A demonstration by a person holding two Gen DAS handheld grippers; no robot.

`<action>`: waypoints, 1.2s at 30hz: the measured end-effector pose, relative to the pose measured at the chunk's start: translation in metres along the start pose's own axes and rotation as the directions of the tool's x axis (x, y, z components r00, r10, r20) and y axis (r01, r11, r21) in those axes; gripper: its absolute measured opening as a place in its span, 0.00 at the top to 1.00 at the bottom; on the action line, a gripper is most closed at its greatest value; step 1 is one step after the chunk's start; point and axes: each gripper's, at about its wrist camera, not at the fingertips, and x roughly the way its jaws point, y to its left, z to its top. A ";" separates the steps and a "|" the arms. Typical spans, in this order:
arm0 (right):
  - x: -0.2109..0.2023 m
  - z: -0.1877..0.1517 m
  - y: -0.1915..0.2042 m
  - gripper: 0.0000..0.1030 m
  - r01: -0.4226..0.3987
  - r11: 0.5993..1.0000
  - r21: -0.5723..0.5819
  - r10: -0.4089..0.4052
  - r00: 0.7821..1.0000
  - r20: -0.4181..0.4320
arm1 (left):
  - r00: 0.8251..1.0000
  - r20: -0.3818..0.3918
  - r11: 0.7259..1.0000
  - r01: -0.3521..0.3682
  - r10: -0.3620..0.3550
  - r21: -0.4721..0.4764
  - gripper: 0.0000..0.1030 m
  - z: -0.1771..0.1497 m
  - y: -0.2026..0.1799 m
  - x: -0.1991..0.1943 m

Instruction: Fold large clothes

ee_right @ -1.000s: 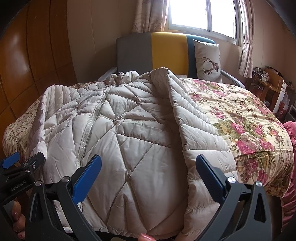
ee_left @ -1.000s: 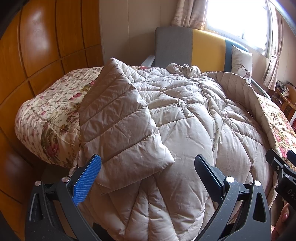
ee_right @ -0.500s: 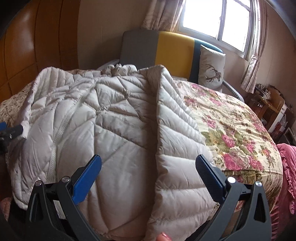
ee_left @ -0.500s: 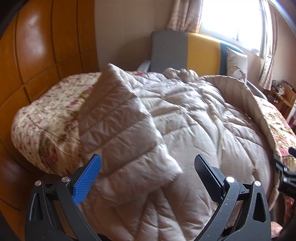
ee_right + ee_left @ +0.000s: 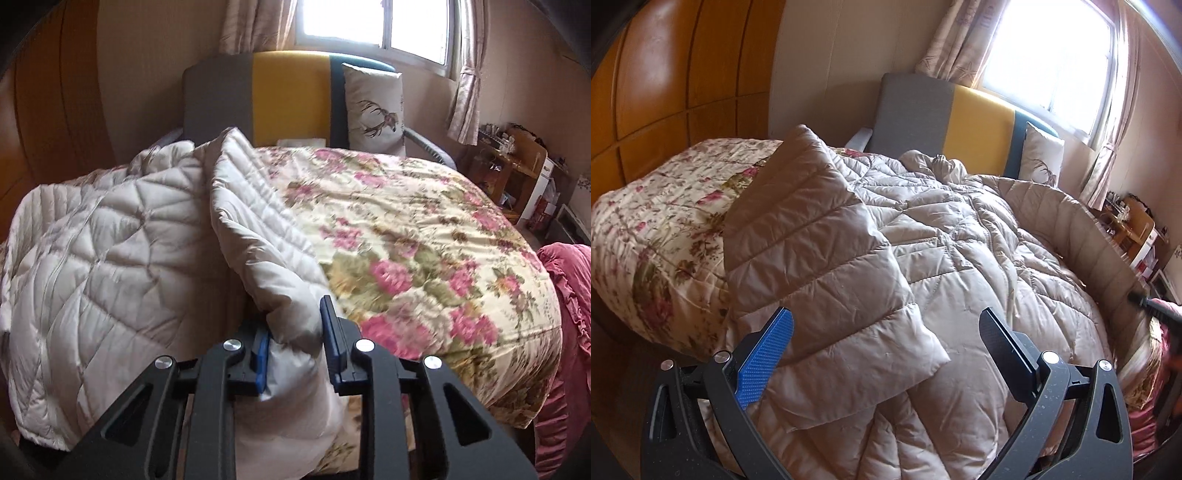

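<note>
A large beige quilted down coat (image 5: 953,266) lies spread on the bed, front up, its zipper running down the middle. Its left sleeve (image 5: 820,258) is folded across the body. My left gripper (image 5: 886,343) is open, hovering over the cuff end of that sleeve. In the right wrist view the coat (image 5: 110,266) lies at the left, and my right gripper (image 5: 295,343) is shut on the coat's right sleeve (image 5: 273,266) near its cuff, lifting it off the bedspread.
The bed carries a floral bedspread (image 5: 424,236). A grey, yellow and teal headboard (image 5: 288,99) with a deer cushion (image 5: 373,107) stands behind. Wooden wardrobe panels (image 5: 665,92) at left. A cluttered wooden shelf (image 5: 517,166) and a pink ruffled cloth (image 5: 569,314) at right.
My right gripper moved right, onto the coat's right sleeve, and closed on it. My left gripper stayed open and drew back slightly.
</note>
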 end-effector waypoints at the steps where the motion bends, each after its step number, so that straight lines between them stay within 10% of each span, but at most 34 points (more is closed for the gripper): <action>1: 0.004 0.009 -0.009 0.77 0.024 1.000 0.002 -0.024 1.000 0.016 | 1.000 0.002 1.000 -0.005 0.005 0.002 0.03 0.000 0.000 0.000; 6: 0.038 0.049 -0.059 0.75 0.105 0.994 0.030 -0.106 0.994 0.025 | 1.000 0.014 1.000 -0.027 0.027 0.008 0.03 0.001 0.003 -0.001; 11: 0.089 0.084 -0.116 0.44 0.275 0.961 -0.012 -0.275 0.961 -0.024 | 0.999 0.010 0.999 -0.048 0.048 -0.012 0.03 0.004 0.011 0.000; 16: 0.087 0.124 -0.155 0.04 0.527 0.848 -0.063 -0.522 0.849 0.080 | 0.998 0.013 0.998 -0.063 0.064 -0.026 0.03 0.006 0.017 0.001; 21: 0.051 0.156 -0.182 0.03 0.640 0.763 0.090 -0.646 0.756 0.105 | 0.998 0.006 0.997 -0.059 0.059 -0.046 0.03 0.007 0.022 0.004; 30: 0.025 0.116 -0.037 0.02 0.167 0.985 0.032 -0.170 0.967 0.190 | 0.997 0.013 0.998 -0.070 0.070 0.000 0.03 0.009 0.012 0.009; 36: 0.060 0.081 0.097 0.02 -0.162 0.981 -0.109 0.169 0.983 0.065 | 0.995 0.012 0.995 -0.100 0.100 0.019 0.03 0.014 0.012 0.007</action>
